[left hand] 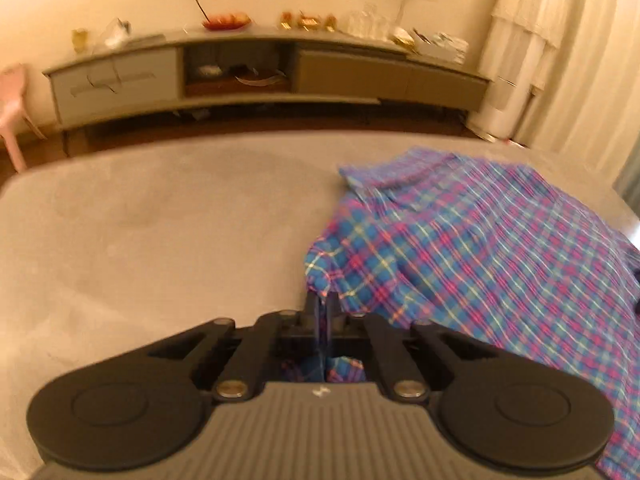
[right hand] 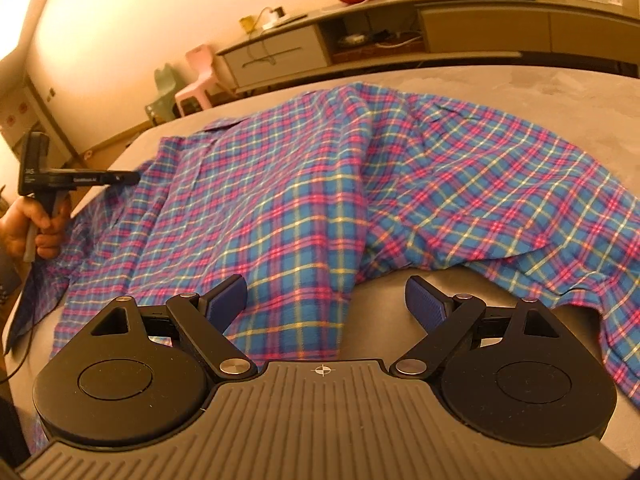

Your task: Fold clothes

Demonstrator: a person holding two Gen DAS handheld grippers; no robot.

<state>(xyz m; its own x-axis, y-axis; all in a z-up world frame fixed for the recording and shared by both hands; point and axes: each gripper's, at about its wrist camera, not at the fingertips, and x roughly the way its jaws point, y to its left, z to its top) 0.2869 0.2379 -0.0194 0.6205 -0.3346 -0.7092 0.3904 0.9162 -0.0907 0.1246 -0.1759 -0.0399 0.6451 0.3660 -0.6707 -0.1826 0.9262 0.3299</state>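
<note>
A blue, pink and yellow plaid shirt (right hand: pixel 320 184) lies spread on the grey bed (right hand: pixel 520 84). In the left wrist view the shirt (left hand: pixel 500 248) fills the right side. My left gripper (left hand: pixel 320 304) is shut on a fold of the shirt's edge, with cloth pinched between its fingers. The left gripper also shows in the right wrist view (right hand: pixel 128 178), held by a hand at the shirt's left side. My right gripper (right hand: pixel 326 300) is open, low over the shirt's near edge, with cloth between its blue pads (right hand: pixel 424 306).
The bed's bare grey surface (left hand: pixel 160 220) spreads left of the shirt. A long low cabinet (left hand: pixel 240 76) with clutter on top stands against the far wall. A pink chair (right hand: pixel 200 80) and a green one (right hand: pixel 164 88) stand beyond the bed. Curtains (left hand: pixel 560 60) hang at right.
</note>
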